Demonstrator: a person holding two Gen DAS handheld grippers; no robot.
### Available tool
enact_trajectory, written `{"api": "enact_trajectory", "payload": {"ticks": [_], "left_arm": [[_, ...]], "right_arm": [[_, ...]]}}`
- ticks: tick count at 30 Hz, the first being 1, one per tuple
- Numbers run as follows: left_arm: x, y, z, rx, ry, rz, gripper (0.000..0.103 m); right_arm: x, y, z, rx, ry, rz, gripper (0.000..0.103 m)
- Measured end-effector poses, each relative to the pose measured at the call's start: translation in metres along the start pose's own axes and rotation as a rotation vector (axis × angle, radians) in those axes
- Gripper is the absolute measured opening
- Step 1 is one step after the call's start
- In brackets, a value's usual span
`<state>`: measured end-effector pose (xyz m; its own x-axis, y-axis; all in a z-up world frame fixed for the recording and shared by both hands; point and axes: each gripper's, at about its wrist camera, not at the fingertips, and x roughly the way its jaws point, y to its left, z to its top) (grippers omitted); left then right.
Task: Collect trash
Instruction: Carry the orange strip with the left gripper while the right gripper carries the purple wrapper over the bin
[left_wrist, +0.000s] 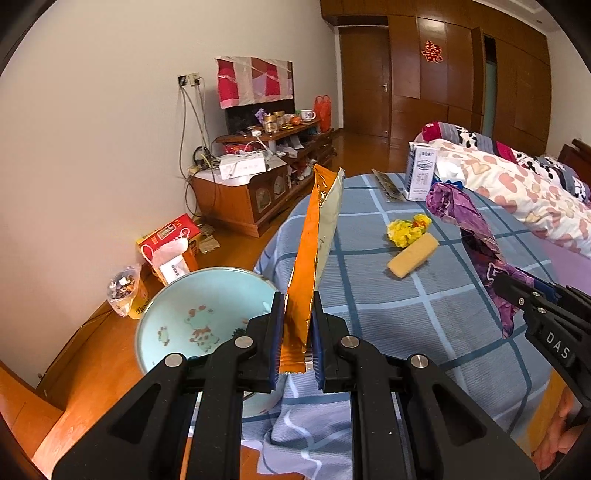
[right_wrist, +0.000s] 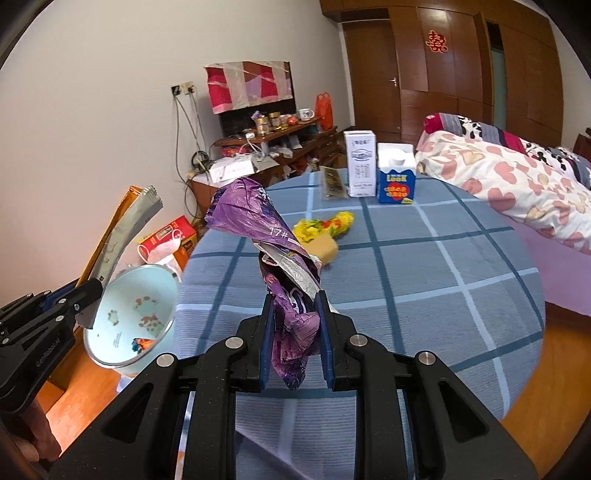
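the left tool (left_wrist: 298, 334) is clamped on the bottom end of a long orange wrapper (left_wrist: 314, 254) with a silvery inside, which stands upright between its blue pads, its serrated lower edge showing below the grip. it is held up at the near left edge of the tabletop (left_wrist: 388, 295), above a pale blue bowl (left_wrist: 192, 317) painted with small animal figures. the right tool (right_wrist: 293, 341) is closed on a crumpled purple wrapper (right_wrist: 273, 240), foil-lined and twisted, printed "17#" in white near its upper part; it rises above the blue checked cloth at the near side of the tabletop. farther back on the cloth lie a yellow crumpled wrapper (right_wrist: 325, 225) and a tan block (right_wrist: 325, 249), touching each other. at the far edge stand a white carton (right_wrist: 361, 164) and, just beside it, a blue carton (right_wrist: 396, 177) labelled "look", with a dark flat packet (right_wrist: 332, 183) lying near the white one. the side of the right tool reads "das" in the left view.
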<state>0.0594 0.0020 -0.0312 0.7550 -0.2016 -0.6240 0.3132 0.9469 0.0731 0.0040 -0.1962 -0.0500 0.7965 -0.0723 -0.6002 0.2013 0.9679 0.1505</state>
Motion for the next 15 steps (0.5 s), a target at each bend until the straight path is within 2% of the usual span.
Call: {"api": "enact_trajectory", "payload": {"ticks": [15], "left_arm": [[-0.009, 0.031, -0.007, -0.048, -0.010, 0.036, 0.014]], "right_arm": [[0.002, 0.048, 0.003, -0.076, 0.007, 0.065, 0.022]]}}
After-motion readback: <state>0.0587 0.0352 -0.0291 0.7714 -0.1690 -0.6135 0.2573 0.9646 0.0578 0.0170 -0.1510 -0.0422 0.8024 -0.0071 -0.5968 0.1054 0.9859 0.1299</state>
